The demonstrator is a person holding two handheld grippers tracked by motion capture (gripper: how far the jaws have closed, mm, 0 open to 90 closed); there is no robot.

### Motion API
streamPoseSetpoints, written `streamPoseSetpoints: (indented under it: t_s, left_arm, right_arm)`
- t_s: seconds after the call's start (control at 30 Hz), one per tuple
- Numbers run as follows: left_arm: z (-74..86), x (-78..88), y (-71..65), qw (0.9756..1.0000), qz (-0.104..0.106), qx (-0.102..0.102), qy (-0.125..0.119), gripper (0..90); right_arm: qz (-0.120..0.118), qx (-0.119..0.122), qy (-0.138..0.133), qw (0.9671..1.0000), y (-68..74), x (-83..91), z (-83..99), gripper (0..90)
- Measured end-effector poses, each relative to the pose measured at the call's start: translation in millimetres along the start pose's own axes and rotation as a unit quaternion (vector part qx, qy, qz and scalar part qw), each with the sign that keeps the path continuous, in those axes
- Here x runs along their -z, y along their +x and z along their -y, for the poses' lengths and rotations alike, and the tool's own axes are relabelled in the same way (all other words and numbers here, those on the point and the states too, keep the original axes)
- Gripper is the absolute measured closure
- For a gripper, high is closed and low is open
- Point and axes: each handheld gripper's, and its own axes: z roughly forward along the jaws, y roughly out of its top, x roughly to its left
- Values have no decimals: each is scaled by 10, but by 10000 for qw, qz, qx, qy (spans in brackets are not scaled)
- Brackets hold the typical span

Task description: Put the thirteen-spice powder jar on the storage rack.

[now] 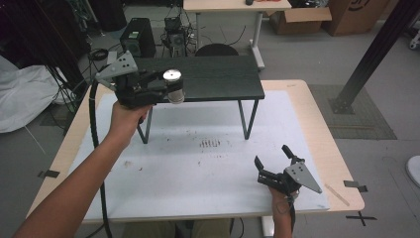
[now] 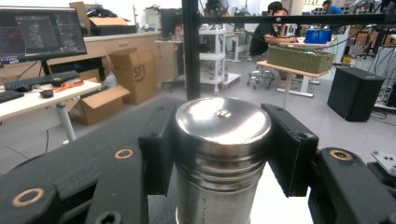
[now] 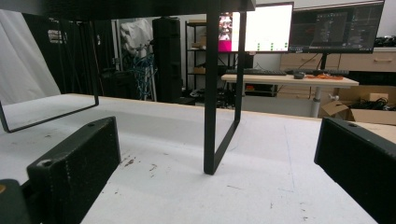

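Observation:
My left gripper (image 1: 166, 89) is shut on a shiny steel canister (image 1: 173, 85) with a round lid, held upright at the near left edge of a small black shelf (image 1: 218, 79). In the left gripper view the canister (image 2: 219, 154) sits squeezed between both black jaws, its lid toward the camera. My right gripper (image 1: 273, 159) rests low at the front right of the white mat (image 1: 198, 168), open with nothing between its jaws. In the right gripper view the shelf's black metal leg (image 3: 212, 93) stands ahead on the mat.
The black shelf stands on thin metal legs (image 1: 247, 119) over the back half of the mat. A wooden table edge (image 1: 327, 144) frames the mat. Dark scuff marks (image 1: 209, 143) lie mid-mat. Computer towers (image 1: 138, 35) and boxes sit on the floor behind.

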Motion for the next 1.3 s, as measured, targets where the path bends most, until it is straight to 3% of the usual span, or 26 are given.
streamPoseSetpoints:
  t_s: [0.37, 0.57, 0.77, 0.97, 1.3]
  left_arm:
    - [-178, -229, 177, 9999, -105, 18, 41, 487]
    - [-237, -433, 302, 9997, -183, 50, 139, 487]
    - [-244, -571, 397, 9992, -342, 130, 171, 487]
    - [-204, -758, 474, 9974, -603, 107, 379, 487]
    - [-114, -934, 529, 9945, -720, 171, 740, 487]
  right_arm:
    - [2, -8, -15, 10000, -2, 3, 1, 0]
    - [4, -11, -15, 10000, 0, 4, 1, 0]
    - [7, 4, -40, 10000, -4, 6, 1, 0]
    - [2, 1, -40, 10000, -3, 7, 2, 0]
    - [8, 1, -68, 10000, -6, 8, 3, 0]
